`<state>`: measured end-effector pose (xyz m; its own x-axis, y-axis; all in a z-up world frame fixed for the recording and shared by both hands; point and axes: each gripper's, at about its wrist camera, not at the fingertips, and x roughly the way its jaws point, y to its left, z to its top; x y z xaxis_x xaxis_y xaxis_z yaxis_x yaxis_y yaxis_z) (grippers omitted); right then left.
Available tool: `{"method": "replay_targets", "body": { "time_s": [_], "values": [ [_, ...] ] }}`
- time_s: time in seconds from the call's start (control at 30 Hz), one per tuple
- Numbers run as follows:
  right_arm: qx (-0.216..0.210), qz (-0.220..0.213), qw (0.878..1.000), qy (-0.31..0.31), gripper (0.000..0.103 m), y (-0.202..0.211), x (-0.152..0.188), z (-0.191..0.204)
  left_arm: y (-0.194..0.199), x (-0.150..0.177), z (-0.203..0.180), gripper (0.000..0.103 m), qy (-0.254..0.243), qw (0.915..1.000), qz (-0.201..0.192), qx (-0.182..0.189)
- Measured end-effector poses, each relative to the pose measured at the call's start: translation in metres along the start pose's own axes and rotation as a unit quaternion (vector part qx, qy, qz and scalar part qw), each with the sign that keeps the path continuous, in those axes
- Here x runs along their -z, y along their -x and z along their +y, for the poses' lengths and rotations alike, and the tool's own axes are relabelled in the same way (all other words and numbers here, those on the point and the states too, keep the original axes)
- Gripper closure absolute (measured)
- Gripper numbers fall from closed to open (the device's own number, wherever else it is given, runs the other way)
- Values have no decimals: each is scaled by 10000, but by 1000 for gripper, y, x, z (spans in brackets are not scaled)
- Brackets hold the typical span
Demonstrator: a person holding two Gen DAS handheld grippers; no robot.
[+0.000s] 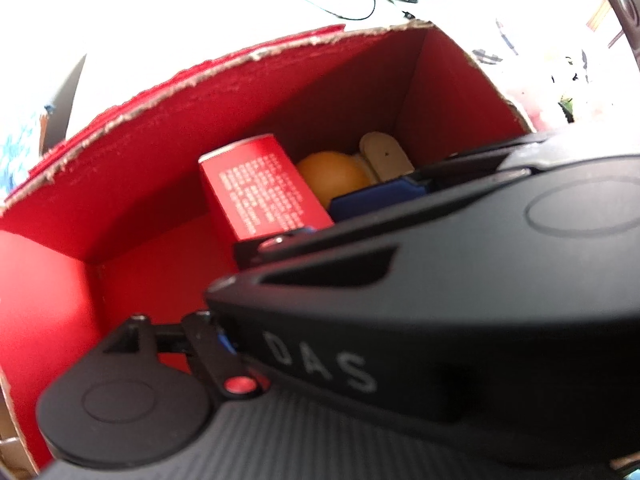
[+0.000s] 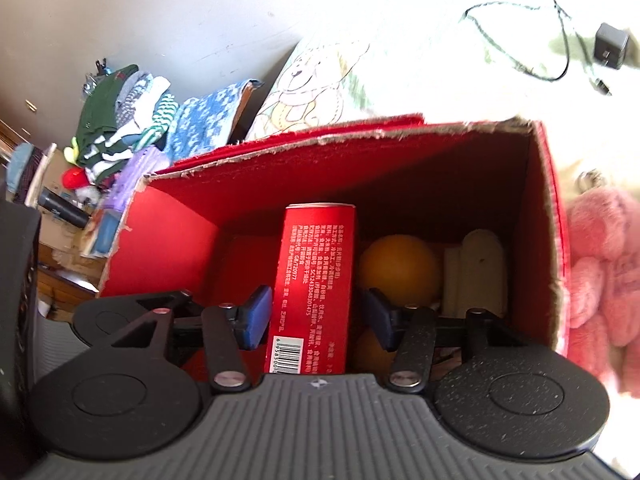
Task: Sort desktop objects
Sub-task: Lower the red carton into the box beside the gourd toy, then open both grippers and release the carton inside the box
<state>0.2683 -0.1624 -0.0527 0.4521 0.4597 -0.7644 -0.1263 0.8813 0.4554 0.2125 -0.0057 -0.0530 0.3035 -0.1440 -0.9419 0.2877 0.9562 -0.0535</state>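
Two tools reach into the red cardboard box [image 2: 188, 216]: the right tool [image 2: 316, 320] stands released astride the upright red carton [image 2: 316, 280] beside the orange [image 2: 396, 268], the left tool's state unclear, so withdrawing without tipping it seems next.

Torn cardboard box [image 2: 180, 208], glossy carton [image 2: 316, 272], fluffy plush [image 2: 604, 264]

Behind everything you have a plain grey wall [image 2: 160, 12], scuffed in places. At its foot, to your left, folded clothes [image 2: 124, 120] are piled over cluttered wooden furniture [image 2: 64, 284]. Strong light washes out the pale bedding [image 2: 420, 60], where a bear print [image 2: 304, 80] shows faintly.
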Motion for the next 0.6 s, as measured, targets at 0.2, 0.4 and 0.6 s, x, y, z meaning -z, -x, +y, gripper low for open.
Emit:
{"method": "replay_targets", "body": {
  "time_s": [0.2, 0.4, 0.6],
  "values": [
    [220, -31, 9997, 71, 48, 2, 0, 2, 6, 3, 9, 20, 115, 9999, -14, 28],
    [271, -67, 9996, 54, 48, 5, 3, 4, 10, 7, 13, 20, 166, 9996, -22, 206],
    [245, -115, 9996, 46, 48, 8, 4, 5, 18, 27, -16, 20, 223, 9996, -80, 180]
  ]
}}
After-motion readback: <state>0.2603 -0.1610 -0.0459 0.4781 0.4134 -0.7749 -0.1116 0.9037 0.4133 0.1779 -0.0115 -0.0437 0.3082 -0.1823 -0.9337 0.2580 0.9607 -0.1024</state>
